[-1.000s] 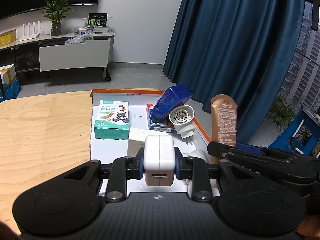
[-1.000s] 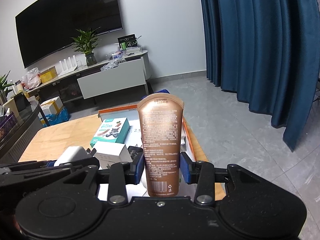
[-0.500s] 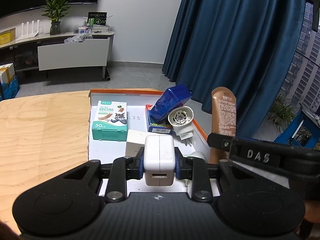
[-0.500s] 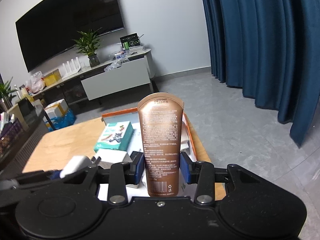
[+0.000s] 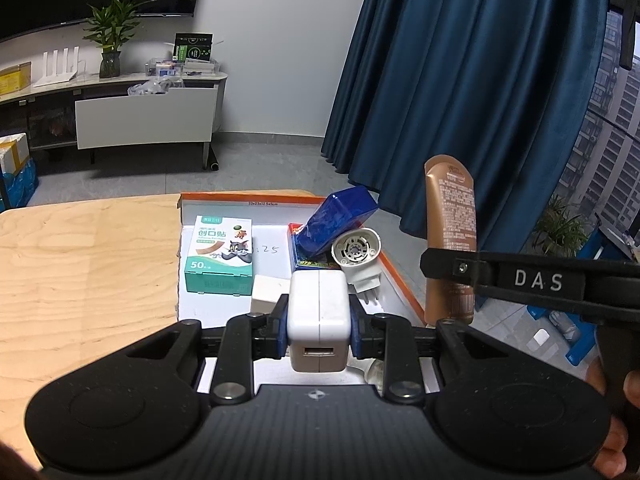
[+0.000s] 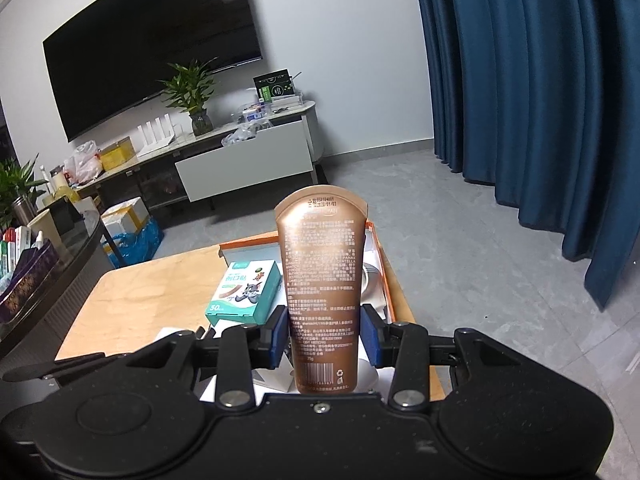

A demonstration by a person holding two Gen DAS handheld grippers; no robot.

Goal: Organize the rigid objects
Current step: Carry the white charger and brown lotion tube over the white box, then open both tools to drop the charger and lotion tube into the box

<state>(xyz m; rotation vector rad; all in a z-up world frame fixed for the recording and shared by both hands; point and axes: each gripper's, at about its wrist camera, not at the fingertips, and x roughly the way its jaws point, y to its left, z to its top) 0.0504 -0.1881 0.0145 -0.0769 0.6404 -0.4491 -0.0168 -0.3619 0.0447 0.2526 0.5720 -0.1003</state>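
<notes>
Left wrist view: orange-rimmed tray (image 5: pixel 404 285) holds bandage box (image 5: pixel 220 254), blue pouch (image 5: pixel 340 216).

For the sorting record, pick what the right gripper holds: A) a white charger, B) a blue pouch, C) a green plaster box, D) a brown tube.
D: in the right wrist view the right gripper is shut on the upright brown tube, while the white charger sits in the left gripper and the green box lies in the tray.
</notes>
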